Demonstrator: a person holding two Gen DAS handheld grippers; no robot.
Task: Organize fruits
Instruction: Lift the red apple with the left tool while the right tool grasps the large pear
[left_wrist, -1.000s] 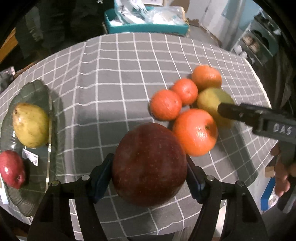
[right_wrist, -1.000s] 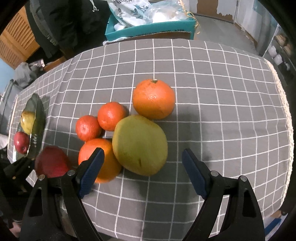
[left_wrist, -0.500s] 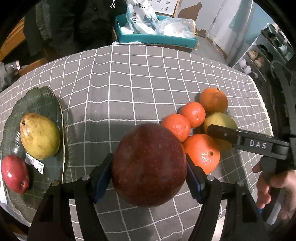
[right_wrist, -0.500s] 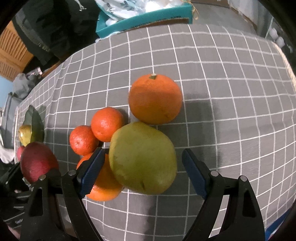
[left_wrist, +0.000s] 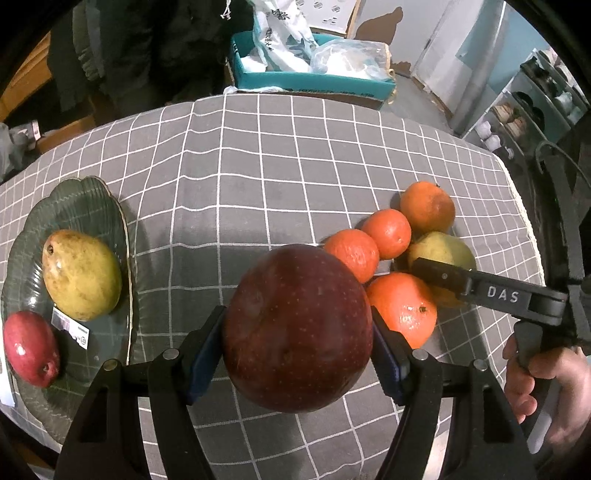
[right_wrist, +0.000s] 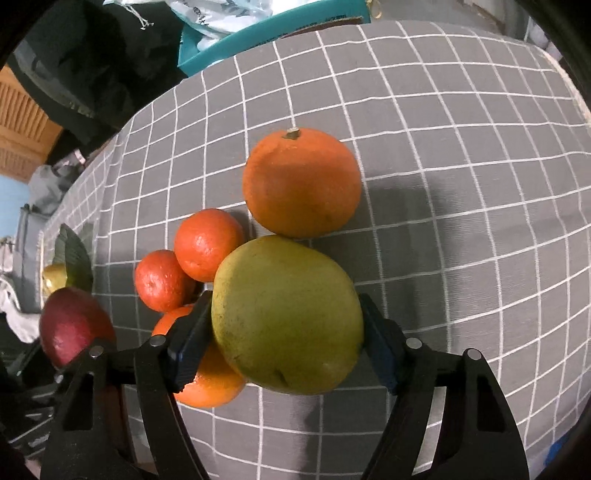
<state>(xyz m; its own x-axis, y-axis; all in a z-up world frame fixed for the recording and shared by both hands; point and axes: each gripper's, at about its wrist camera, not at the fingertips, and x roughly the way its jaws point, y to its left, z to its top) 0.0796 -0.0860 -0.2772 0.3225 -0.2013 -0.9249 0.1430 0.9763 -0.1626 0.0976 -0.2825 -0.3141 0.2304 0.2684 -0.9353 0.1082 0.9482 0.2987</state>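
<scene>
My left gripper (left_wrist: 297, 349) is shut on a dark red apple (left_wrist: 297, 326) and holds it above the grey checked cloth. A green plate (left_wrist: 85, 206) at the left holds a yellow pear (left_wrist: 81, 275) and a small red fruit (left_wrist: 31, 347). My right gripper (right_wrist: 284, 332) is shut on a green pear (right_wrist: 288, 314) in the fruit cluster at the right. Around the green pear lie a large orange (right_wrist: 301, 182), two small mandarins (right_wrist: 208, 243) (right_wrist: 162, 280) and another orange (right_wrist: 207, 384). The red apple also shows in the right wrist view (right_wrist: 72, 326).
A teal box (left_wrist: 314, 79) with plastic bags stands past the table's far edge. The checked tablecloth (left_wrist: 277, 155) covers the whole table. Shelves (left_wrist: 535, 96) stand at the far right. A person's hand (left_wrist: 546, 384) holds the right gripper's handle.
My left gripper lifted the red apple up and back from the cluster. My right gripper moved forward and closed on the green pear.
</scene>
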